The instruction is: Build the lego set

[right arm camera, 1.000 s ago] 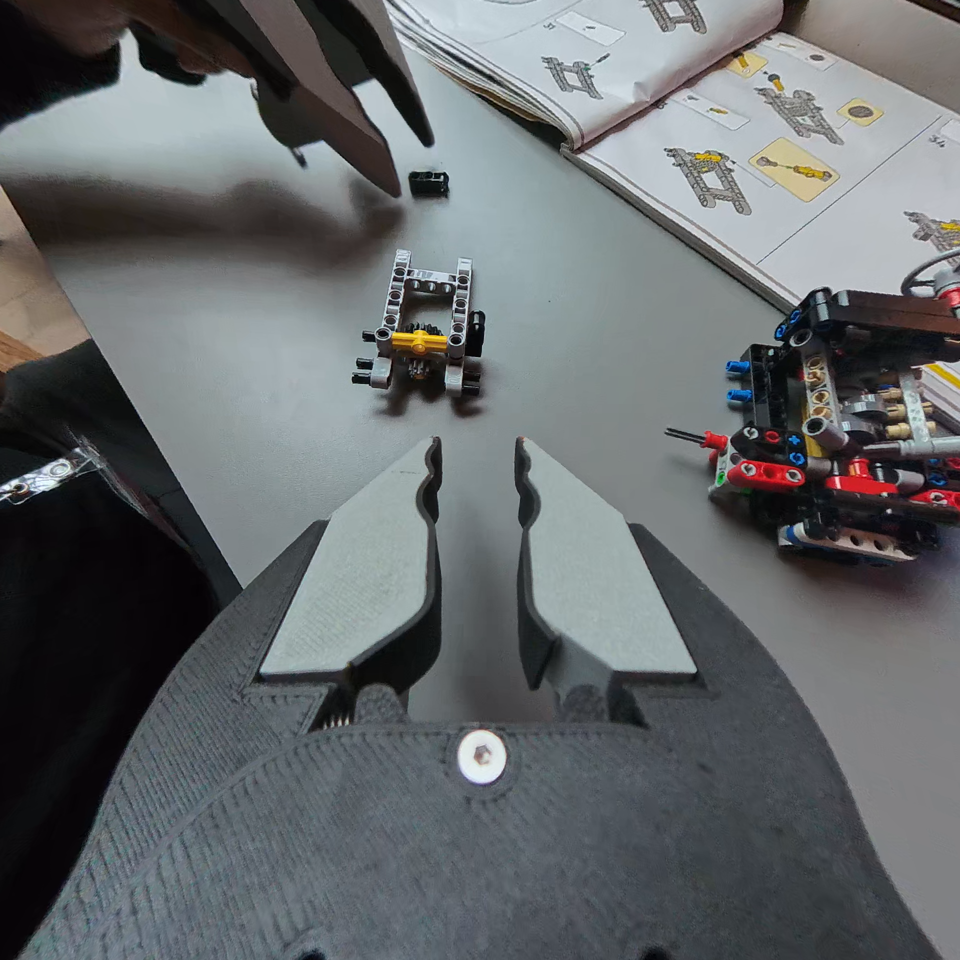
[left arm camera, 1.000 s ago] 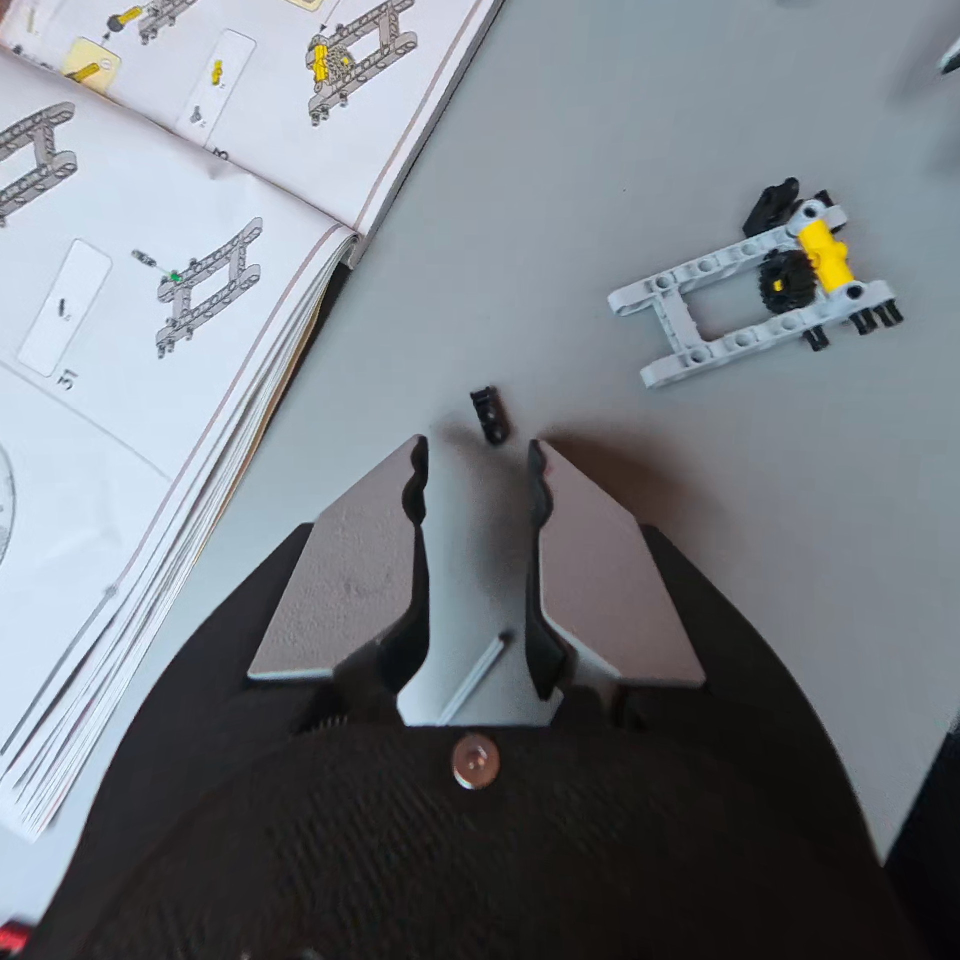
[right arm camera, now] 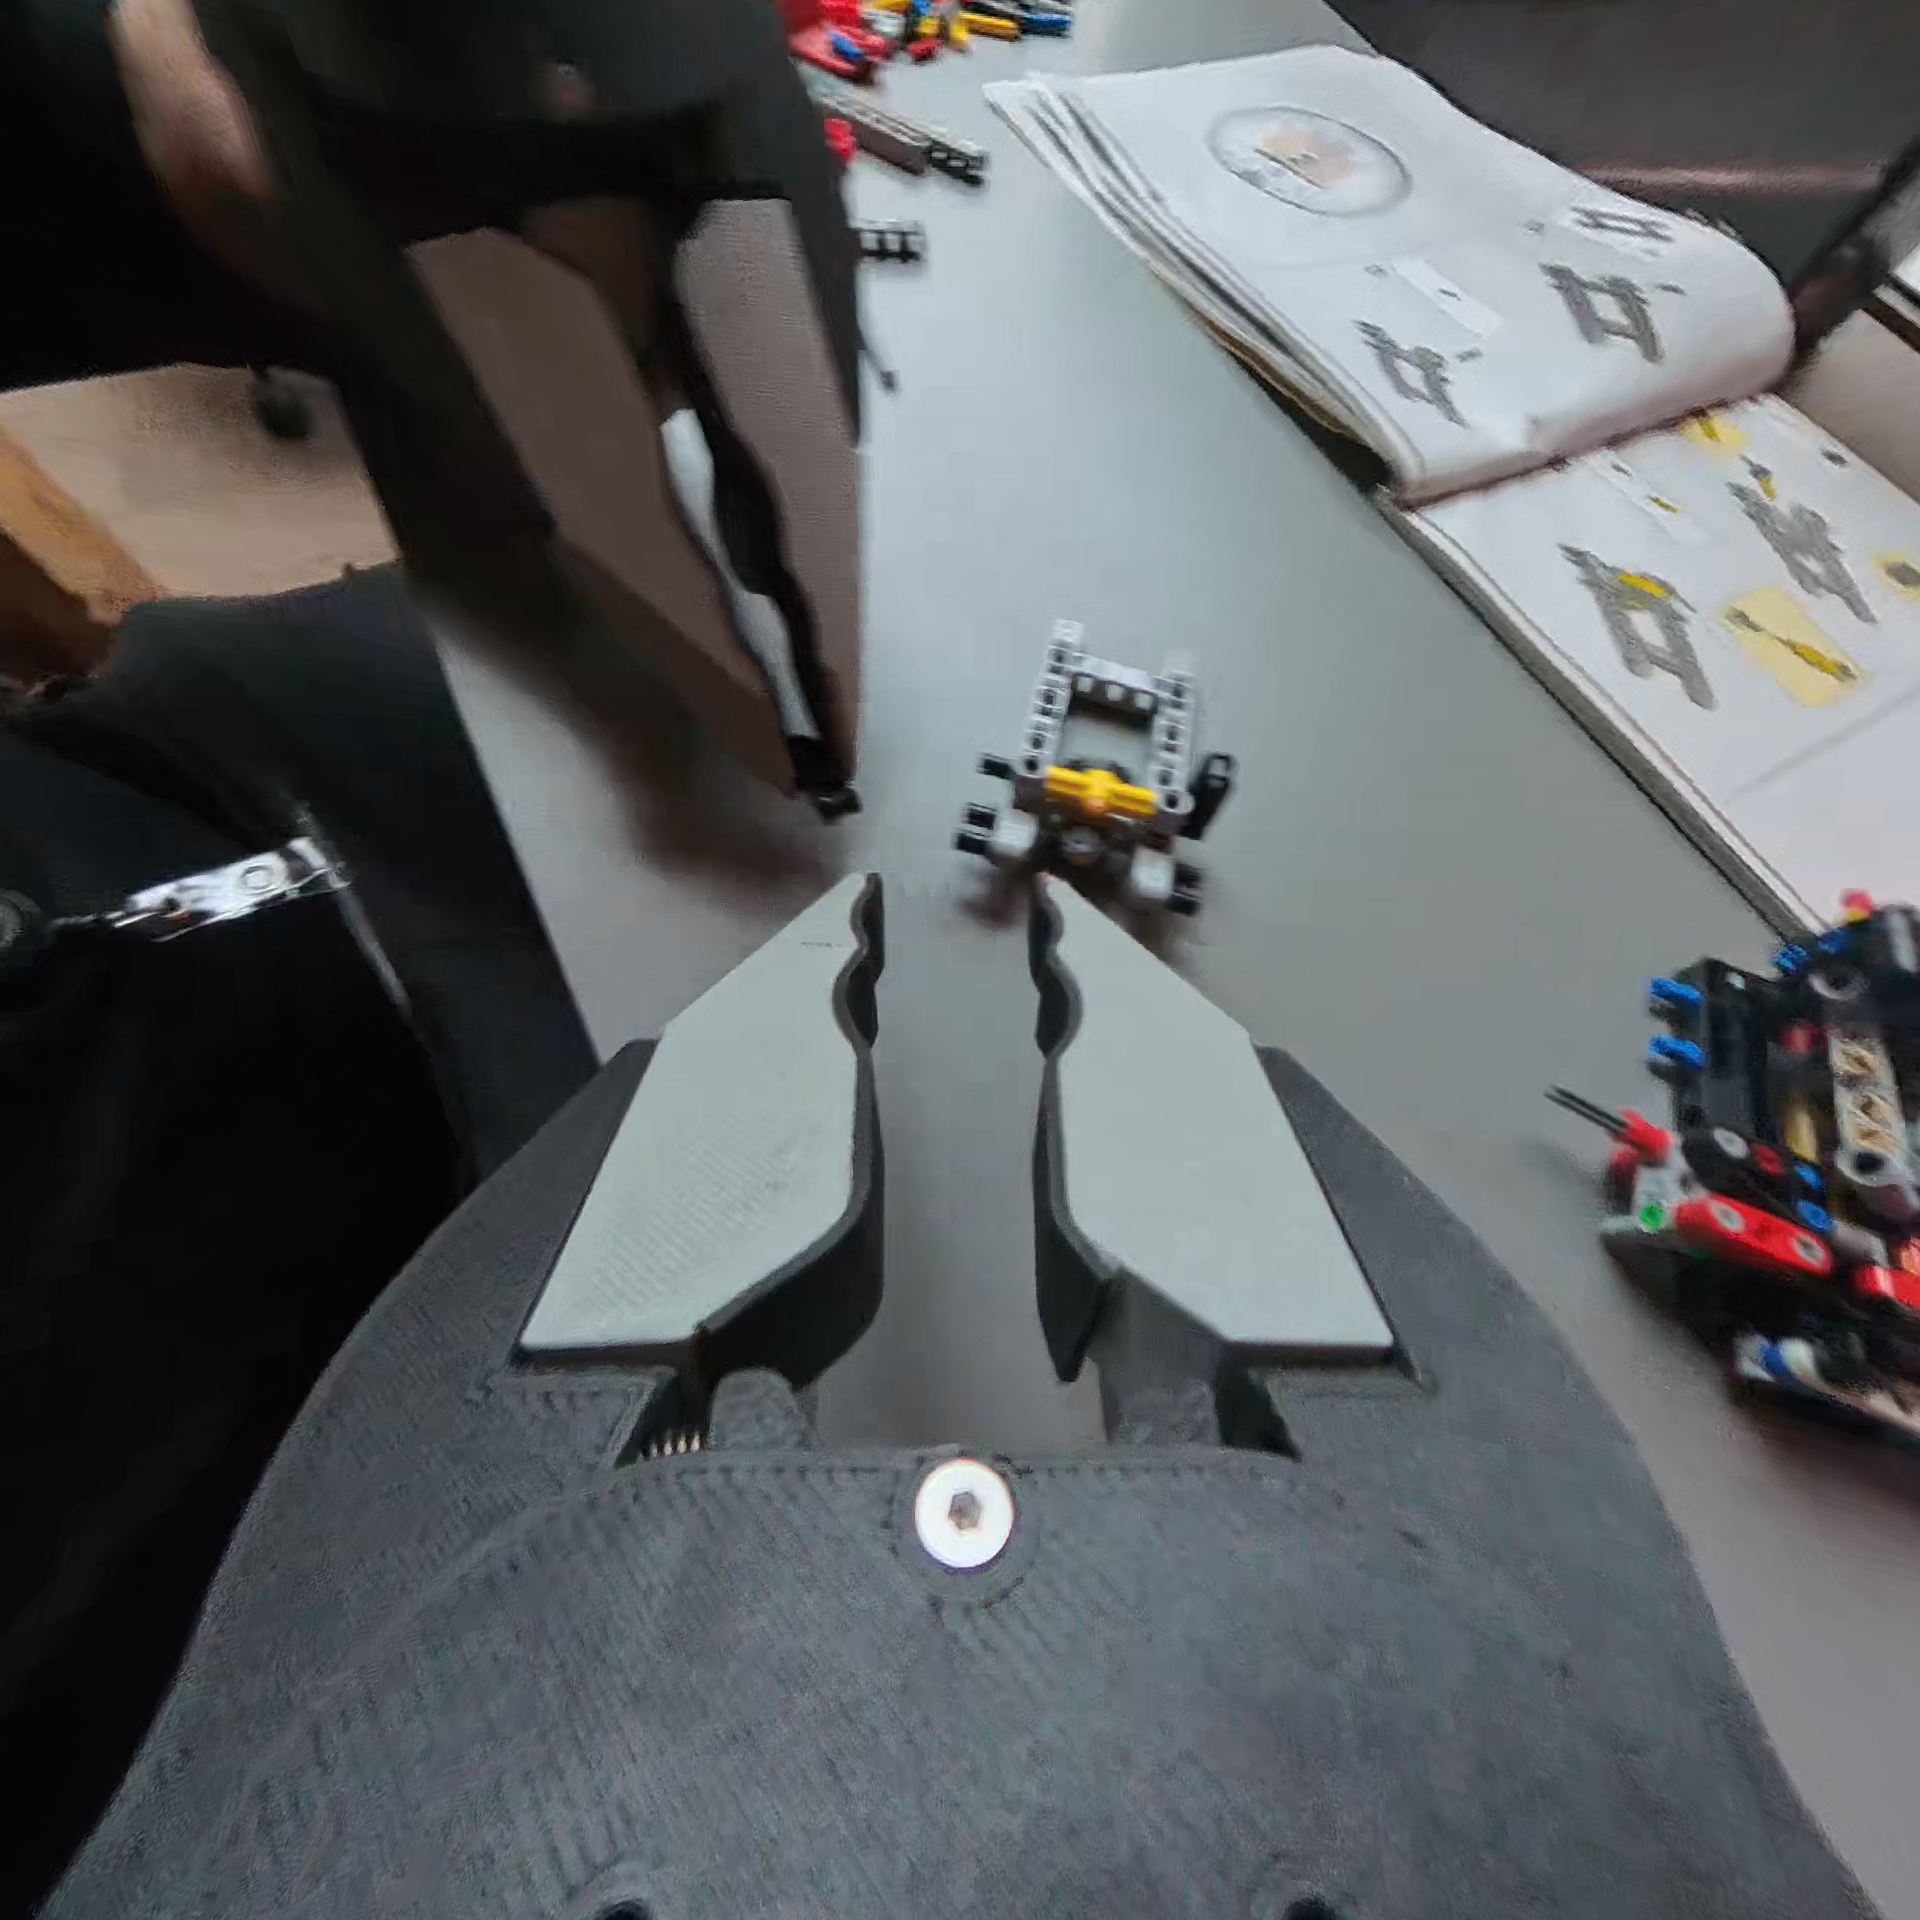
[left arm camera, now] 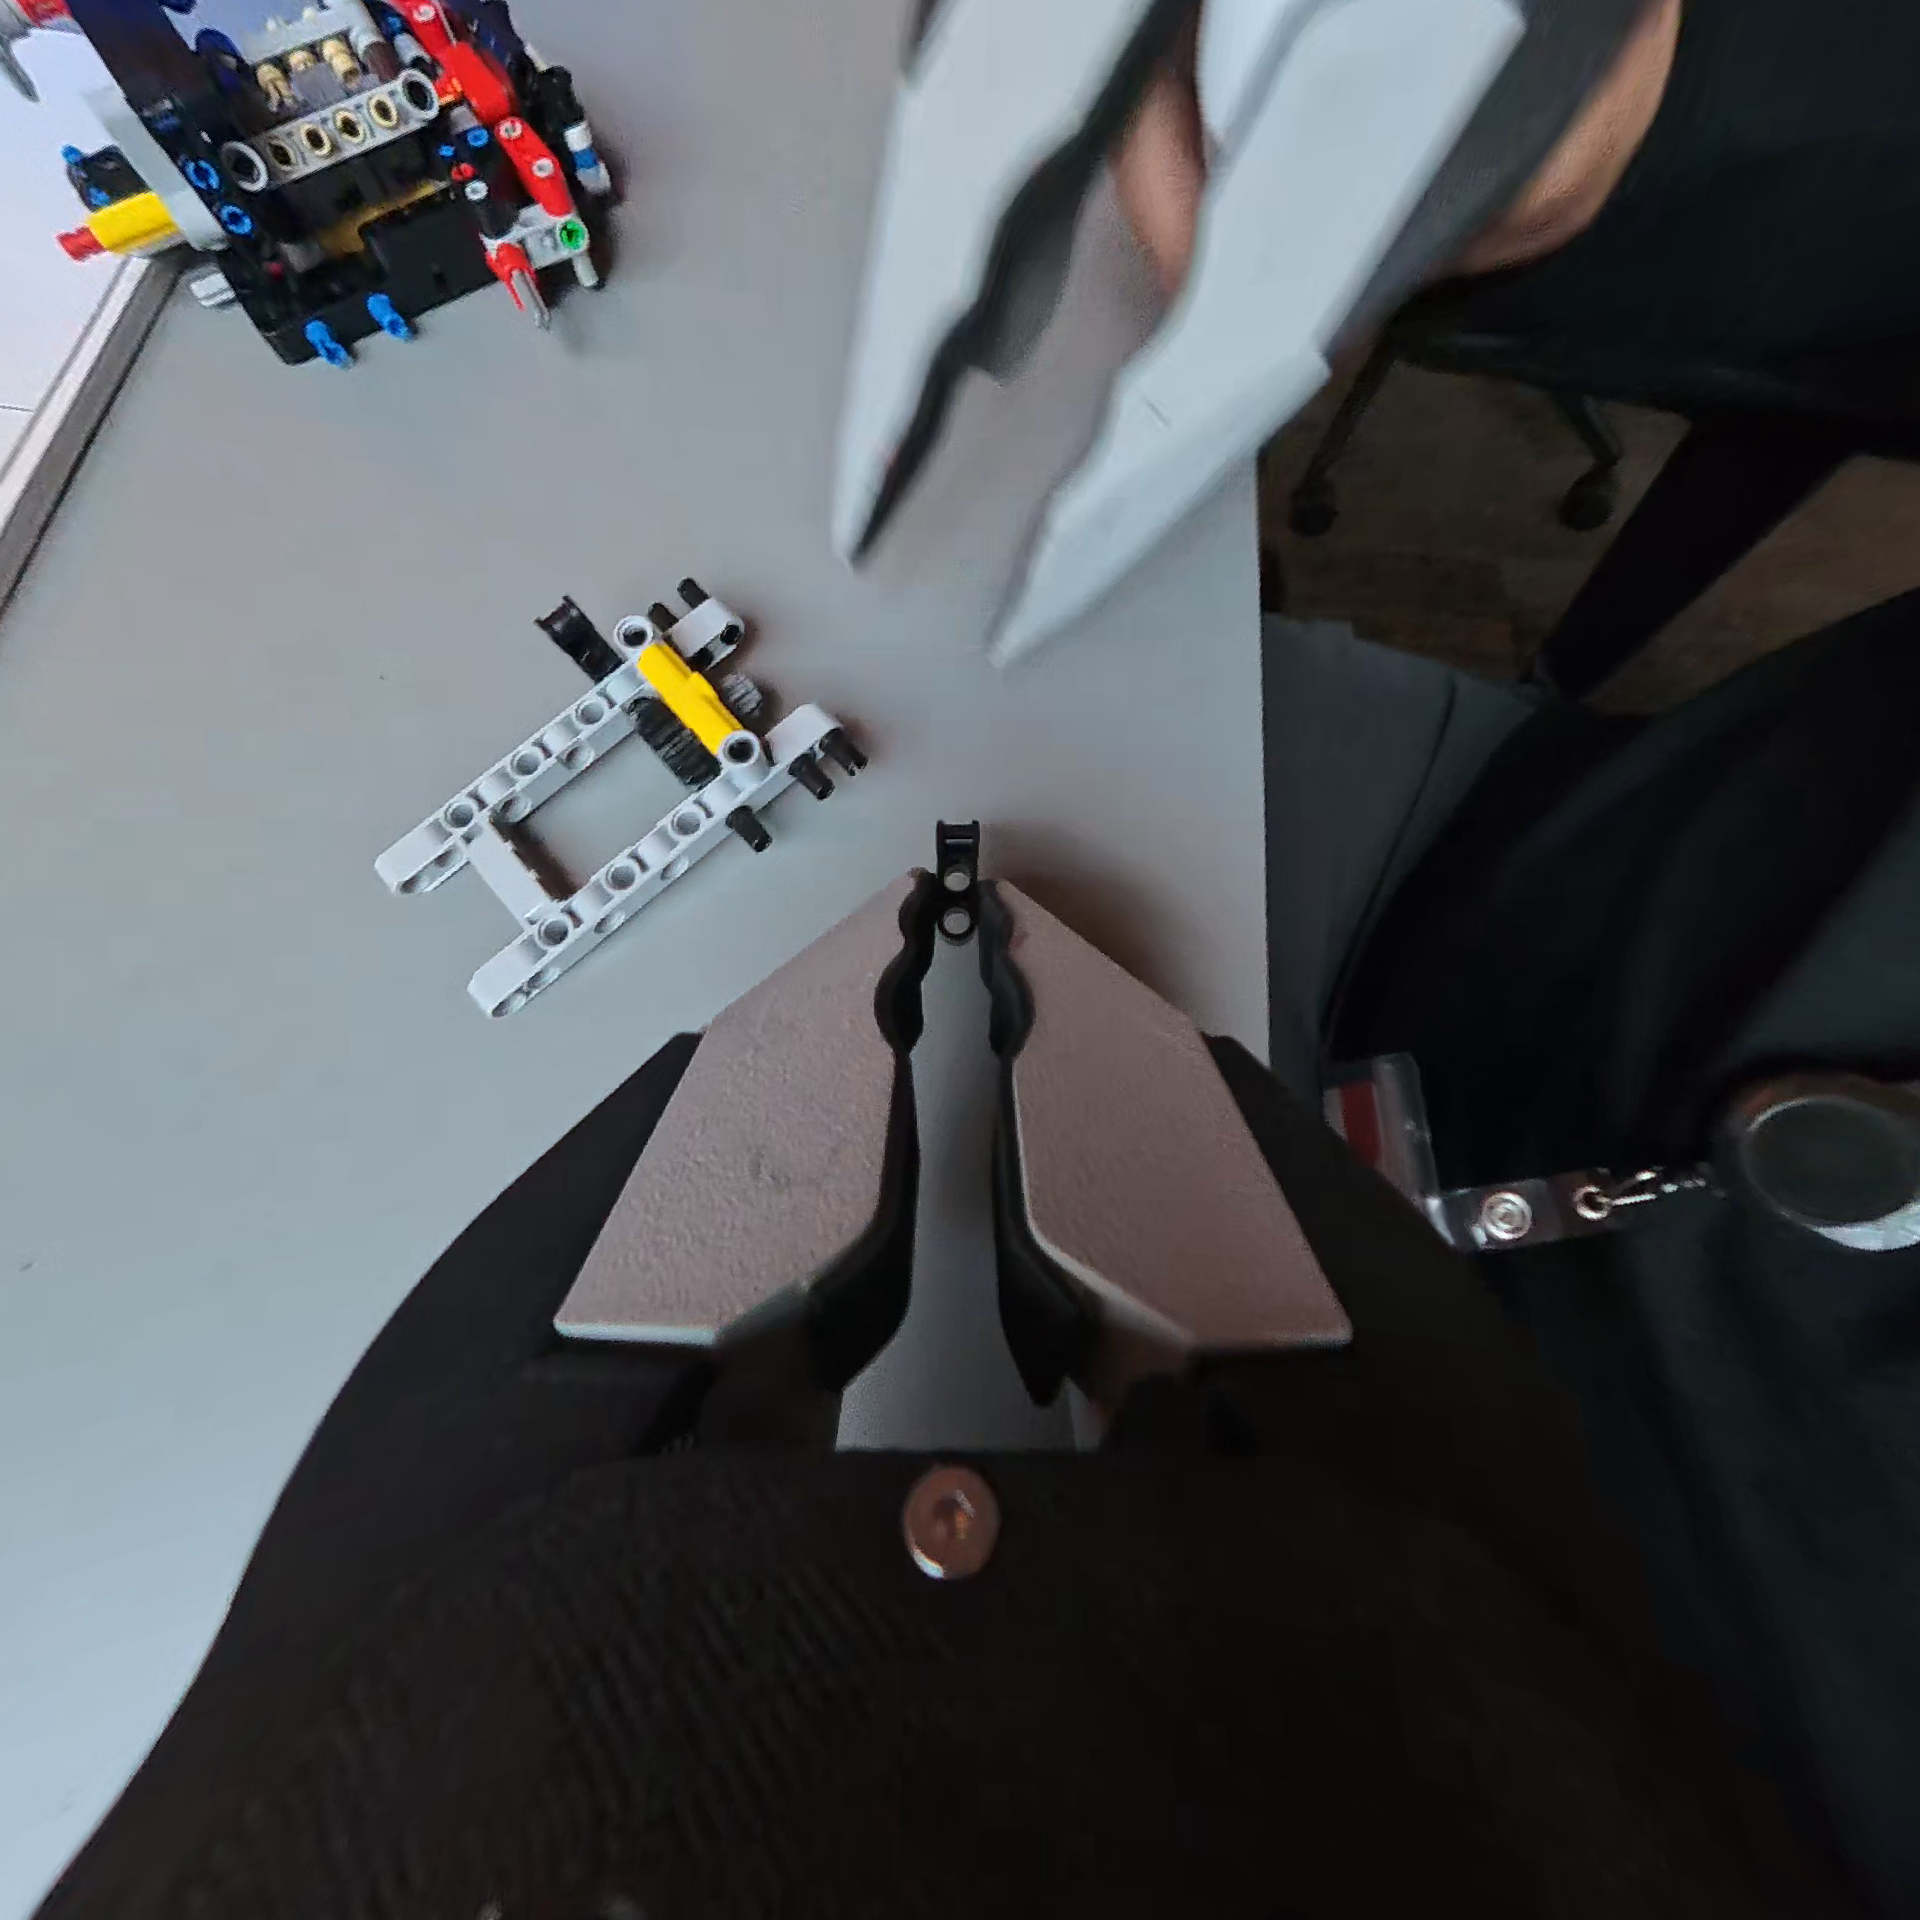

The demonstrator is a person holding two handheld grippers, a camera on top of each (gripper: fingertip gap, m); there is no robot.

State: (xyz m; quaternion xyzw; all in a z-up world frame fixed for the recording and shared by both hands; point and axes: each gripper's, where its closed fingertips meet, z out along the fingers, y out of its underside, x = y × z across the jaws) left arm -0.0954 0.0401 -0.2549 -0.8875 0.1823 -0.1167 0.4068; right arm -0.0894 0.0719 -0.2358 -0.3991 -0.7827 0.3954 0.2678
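My left gripper [left arm camera: 956, 902] is shut on a small black connector piece [left arm camera: 957, 883], which sticks out past the fingertips above the grey table. To its left lies a grey frame sub-assembly [left arm camera: 613, 810] with a yellow piece and a black gear. My right gripper [right arm camera: 956, 904] is open and empty, its tips just short of the same frame [right arm camera: 1101, 769]. The right gripper also shows, blurred, in the left wrist view [left arm camera: 1039, 416], above the table. The left gripper shows in the right wrist view [right arm camera: 800, 727] with the black piece [right arm camera: 831, 798] at its tip.
A larger black, red and blue lego model [left arm camera: 343, 177] stands at the far left, also seen at the right of the right wrist view [right arm camera: 1787, 1174]. An open instruction booklet [right arm camera: 1455, 312] lies beyond. Loose pieces [right arm camera: 914, 31] lie at the table's far end. The table edge [left arm camera: 1262, 727] is near. Across from one pair of fingers to the other is roughly 5 cm.
My left gripper has closed on the black connector piece, lifted it off the table and swung round to the frame's other side. The right gripper has moved forward close to the frame.
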